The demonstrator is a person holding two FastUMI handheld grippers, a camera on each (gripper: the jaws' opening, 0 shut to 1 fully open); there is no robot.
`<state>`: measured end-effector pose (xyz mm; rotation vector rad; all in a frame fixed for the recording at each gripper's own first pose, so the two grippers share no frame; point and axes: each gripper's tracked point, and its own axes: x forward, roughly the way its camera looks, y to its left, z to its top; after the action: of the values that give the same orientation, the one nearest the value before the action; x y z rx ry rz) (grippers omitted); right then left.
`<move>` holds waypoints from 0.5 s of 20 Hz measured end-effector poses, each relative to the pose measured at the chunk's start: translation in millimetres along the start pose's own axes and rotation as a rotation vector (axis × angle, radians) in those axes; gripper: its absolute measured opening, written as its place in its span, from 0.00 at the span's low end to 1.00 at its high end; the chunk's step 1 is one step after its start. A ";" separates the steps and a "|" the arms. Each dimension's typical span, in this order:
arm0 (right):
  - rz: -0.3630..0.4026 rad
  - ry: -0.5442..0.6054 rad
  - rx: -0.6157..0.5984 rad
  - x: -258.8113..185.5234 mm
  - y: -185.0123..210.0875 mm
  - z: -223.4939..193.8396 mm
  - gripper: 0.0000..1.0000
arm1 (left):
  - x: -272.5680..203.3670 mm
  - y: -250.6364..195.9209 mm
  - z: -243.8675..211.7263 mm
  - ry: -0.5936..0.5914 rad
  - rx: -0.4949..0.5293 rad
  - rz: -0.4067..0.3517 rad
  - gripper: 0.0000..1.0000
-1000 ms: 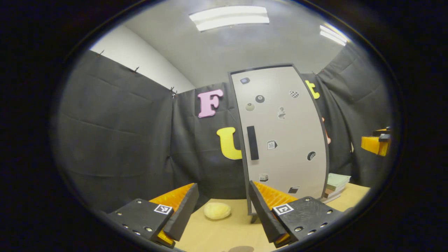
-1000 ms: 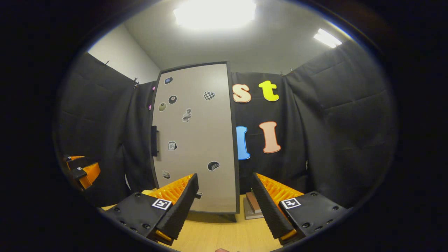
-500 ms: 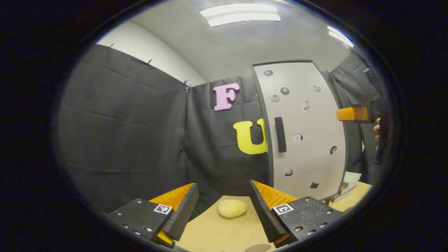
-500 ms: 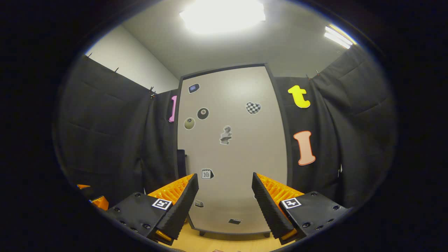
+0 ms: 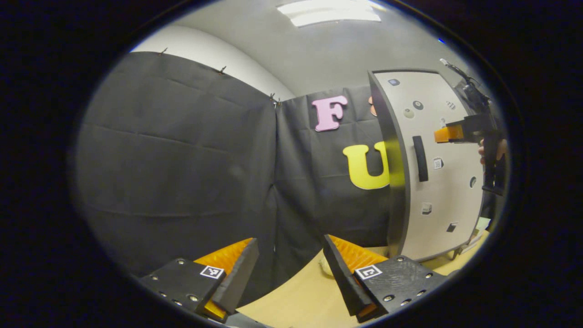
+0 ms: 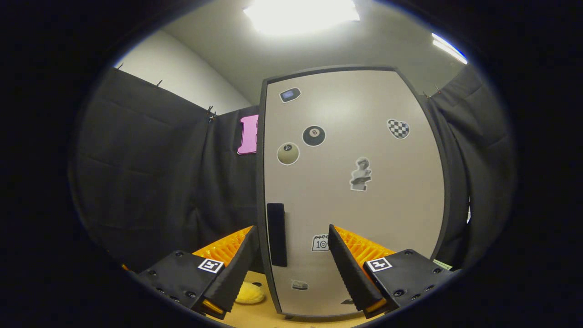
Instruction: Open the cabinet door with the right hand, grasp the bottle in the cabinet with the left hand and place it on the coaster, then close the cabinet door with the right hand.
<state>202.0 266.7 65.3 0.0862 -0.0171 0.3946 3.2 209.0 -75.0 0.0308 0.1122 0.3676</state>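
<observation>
The left claw (image 5: 288, 273) is held open over the desk (image 5: 296, 300), turned away leftward. The right claw (image 6: 291, 269), also open, has been brought close to the shut door (image 6: 355, 191); its handle (image 6: 276, 234) lies between the fingers, ungrasped. The bottle is presumably hidden inside.

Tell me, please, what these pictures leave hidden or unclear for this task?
- Bottle: behind the closed cabinet door in the right gripper view.
- Yellow object: partly hidden by the right gripper and the door edge.
- Stickers: too small in the left gripper view.
- Right gripper's jaws: too distant there to judge.
</observation>
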 end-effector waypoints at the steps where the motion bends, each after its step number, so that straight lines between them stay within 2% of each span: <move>1: -0.004 0.013 -0.002 9.2 4.5 -3.6 0.98 | 2.0 10.7 -1.1 0.000 0.002 0.010 0.86; 5: -0.021 0.085 0.001 40.9 16.5 -21.0 0.98 | 7.2 45.1 -9.4 0.009 0.005 0.043 0.88; 6: -0.021 0.102 0.000 47.0 19.4 -25.6 0.92 | 8.6 51.0 -12.3 0.016 0.004 0.048 0.86; 8: -0.019 0.112 0.000 59.4 25.9 -28.9 0.94 | 11.1 60.8 -16.9 0.020 0.006 0.055 0.88; 10: -0.025 0.123 0.006 69.8 31.1 -32.5 0.80 | 12.5 67.8 -22.8 0.029 0.007 0.062 0.86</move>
<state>254.4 324.8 37.8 0.0676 0.1062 0.3739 -12.0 276.9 -95.5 0.0356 0.1413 0.4296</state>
